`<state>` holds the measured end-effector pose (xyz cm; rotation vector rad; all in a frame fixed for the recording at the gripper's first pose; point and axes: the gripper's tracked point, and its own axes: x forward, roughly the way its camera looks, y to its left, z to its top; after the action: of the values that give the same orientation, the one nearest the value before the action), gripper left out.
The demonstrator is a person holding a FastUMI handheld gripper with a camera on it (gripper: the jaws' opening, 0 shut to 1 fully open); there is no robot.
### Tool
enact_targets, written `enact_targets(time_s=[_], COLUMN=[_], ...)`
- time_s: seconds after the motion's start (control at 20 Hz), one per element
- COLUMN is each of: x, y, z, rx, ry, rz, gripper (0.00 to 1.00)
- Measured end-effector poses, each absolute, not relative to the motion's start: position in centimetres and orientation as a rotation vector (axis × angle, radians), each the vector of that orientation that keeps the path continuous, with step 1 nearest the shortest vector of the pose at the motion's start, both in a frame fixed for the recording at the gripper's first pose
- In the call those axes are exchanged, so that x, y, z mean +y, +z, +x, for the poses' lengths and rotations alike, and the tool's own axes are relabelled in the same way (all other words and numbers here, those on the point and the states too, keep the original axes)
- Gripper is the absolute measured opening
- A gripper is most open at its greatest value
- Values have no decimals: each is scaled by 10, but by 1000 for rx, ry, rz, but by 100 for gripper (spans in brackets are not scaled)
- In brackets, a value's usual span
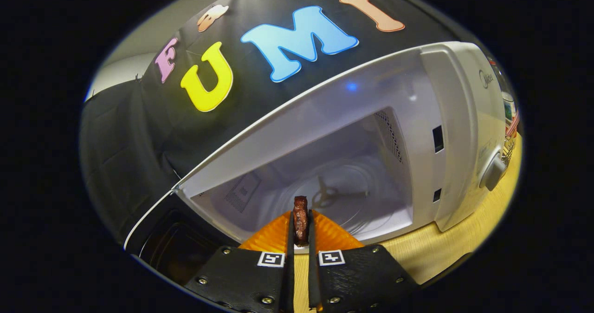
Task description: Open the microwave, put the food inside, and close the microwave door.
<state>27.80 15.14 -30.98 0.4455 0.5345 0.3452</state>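
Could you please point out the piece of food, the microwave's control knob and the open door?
food [300, 220]: gripper view, its middle, pinched between the fingers.
knob [493, 172]: gripper view, its face.
door [178, 248]: gripper view, dark window.

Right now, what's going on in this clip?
A handheld gripper has its fingers shut on a small dark brown piece of food and is holding it at the mouth of a white microwave. The microwave door is swung open to the left of the fingers, and the cavity with its glass turntable lies just beyond them. The food is not yet set down inside.
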Motion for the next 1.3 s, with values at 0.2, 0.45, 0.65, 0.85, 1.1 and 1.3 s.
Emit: enact_targets(time_s=[0.2,0.45,0.65,0.85,1.1,1.3], x=[146,127,117,128,128,124], y=[-315,-333,-325,-304,-266,-222], z=[294,307,311,303,265,224], rx=[496,487,406,342,344,301], ry=[324,236,201,245,270,276], rz=[434,262,80,-25,-18,-30], gripper=[12,54,96,97,98,97])
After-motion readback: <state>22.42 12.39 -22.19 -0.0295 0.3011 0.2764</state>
